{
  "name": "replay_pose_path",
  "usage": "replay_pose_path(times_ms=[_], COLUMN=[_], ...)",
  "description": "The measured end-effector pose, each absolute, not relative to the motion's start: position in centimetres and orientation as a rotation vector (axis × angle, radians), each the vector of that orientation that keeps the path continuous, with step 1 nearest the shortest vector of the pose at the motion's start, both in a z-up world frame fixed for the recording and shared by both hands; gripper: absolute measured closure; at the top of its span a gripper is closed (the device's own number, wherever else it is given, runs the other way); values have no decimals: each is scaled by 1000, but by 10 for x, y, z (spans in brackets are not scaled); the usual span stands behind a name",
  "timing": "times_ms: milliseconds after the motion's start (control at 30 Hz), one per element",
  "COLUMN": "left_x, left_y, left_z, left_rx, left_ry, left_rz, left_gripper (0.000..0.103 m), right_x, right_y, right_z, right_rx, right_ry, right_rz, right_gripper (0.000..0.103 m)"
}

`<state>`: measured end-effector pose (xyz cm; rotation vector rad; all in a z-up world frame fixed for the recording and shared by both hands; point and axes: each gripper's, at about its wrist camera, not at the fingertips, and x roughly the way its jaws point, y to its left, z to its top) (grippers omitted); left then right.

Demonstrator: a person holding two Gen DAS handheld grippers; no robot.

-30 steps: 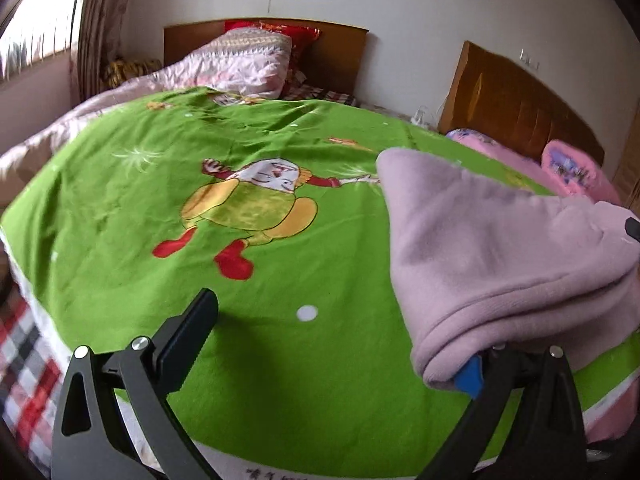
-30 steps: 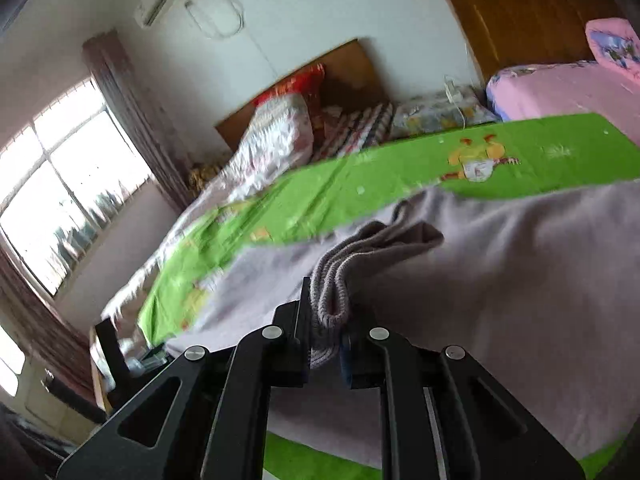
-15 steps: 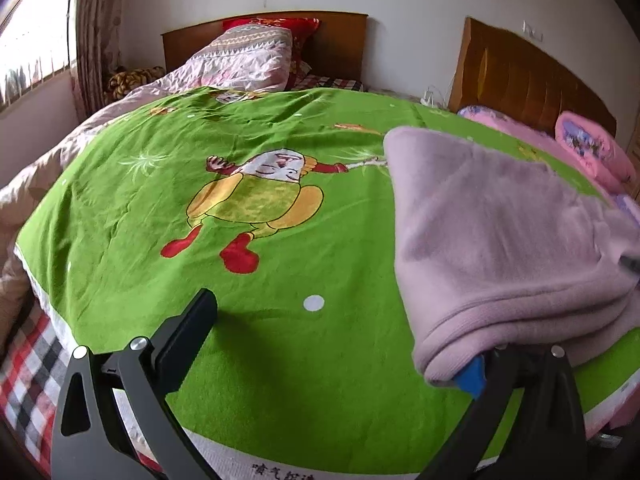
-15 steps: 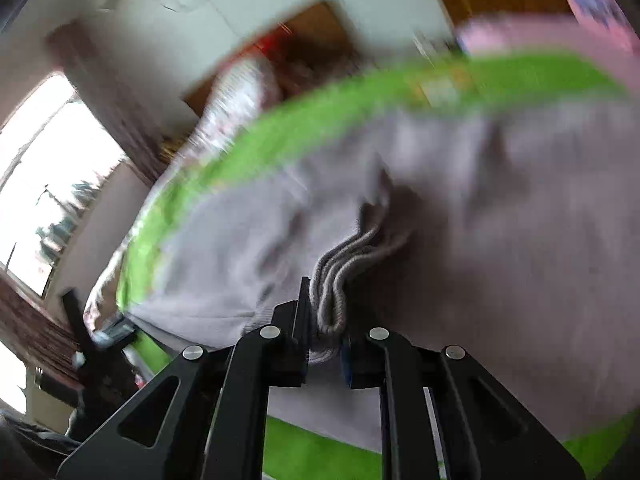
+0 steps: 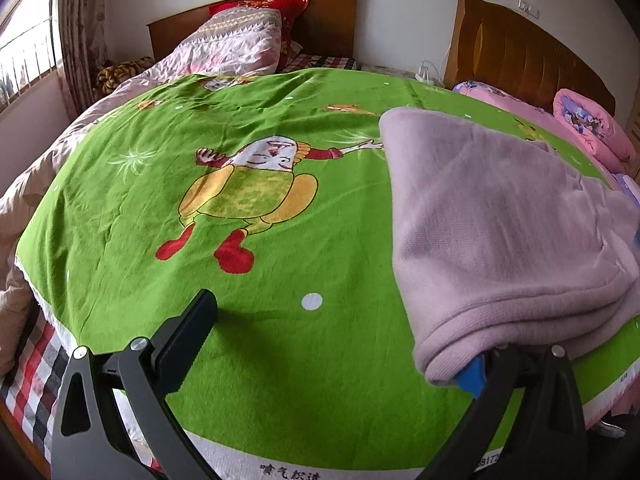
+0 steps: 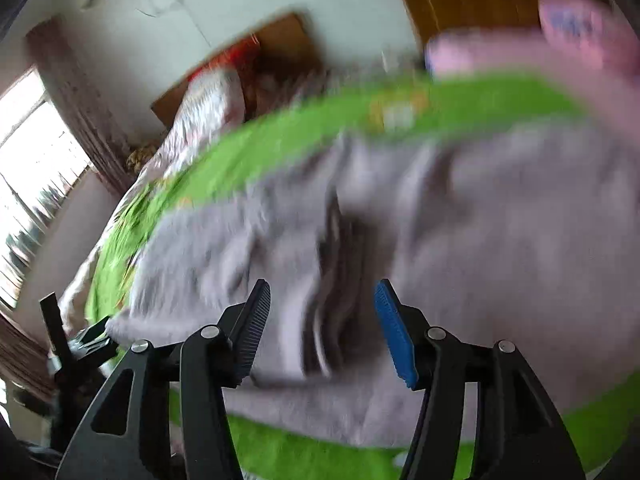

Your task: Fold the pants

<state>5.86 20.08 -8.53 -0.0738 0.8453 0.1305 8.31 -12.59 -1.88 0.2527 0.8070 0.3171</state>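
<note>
The lilac fleece pants [image 5: 500, 220] lie folded on the green cartoon blanket [image 5: 240, 160], at the right of the left wrist view. My left gripper [image 5: 332, 344] is open wide; its right finger sits under the folded edge of the pants near the front. In the blurred right wrist view the pants [image 6: 460, 220] fill the middle, with the ribbed waistband between the jaws. My right gripper [image 6: 320, 320] is open, its fingers apart on either side of the waistband, which lies loose on the fabric. The left gripper [image 6: 72, 344] shows at the far left there.
The blanket covers a bed with a wooden headboard [image 5: 256, 20] and a pink quilt [image 5: 236, 44]. A second bed with pink bedding [image 5: 592, 120] stands to the right. A window [image 5: 24, 52] is on the left. The bed's front edge [image 5: 320, 464] is close.
My right gripper has opened and let go of the waistband, which has dropped onto the folded pants. The left gripper has stayed open and shifted only slightly.
</note>
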Motion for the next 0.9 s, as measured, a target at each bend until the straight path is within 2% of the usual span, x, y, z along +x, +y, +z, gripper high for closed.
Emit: replay_pose_path(times_ms=[67,133,300,333,400,567,667,733,800,900], left_x=[58,58,57,57,55,15,10,30,63,138], left_y=[201,200,199,199,197,194,212,221,214,174], left_z=[-85,-85,-85,-84,-83,-57,-14,20,35,24], left_rx=[-73,-73,-77,-74,-64,111,35,-127,-220,-216], left_ry=[846,844,842,844,869,920,794,657,612,706], left_rz=[130,130,139,139,131,-18,-61,-158,-260,-416], left_gripper=[1,1,1,1,2,2,2,2,2,2], right_x=[79,79,83,79,80,80,83,99,120,152], right_y=[-107,-80,-46,-53,-61,-75,-84,-76,-57,-40], right_z=[-1,0,-53,-54,-54,-39,-19,-8,-5,-15], right_rx=[159,93,-34,-14,22,-10,5,-37,-99,-141], right_ry=[735,754,950,896,910,938,872,819,782,822], right_rz=[376,472,525,550,564,535,516,517,528,534], right_gripper=[50,54,56,57,57,54,54,54,54,54])
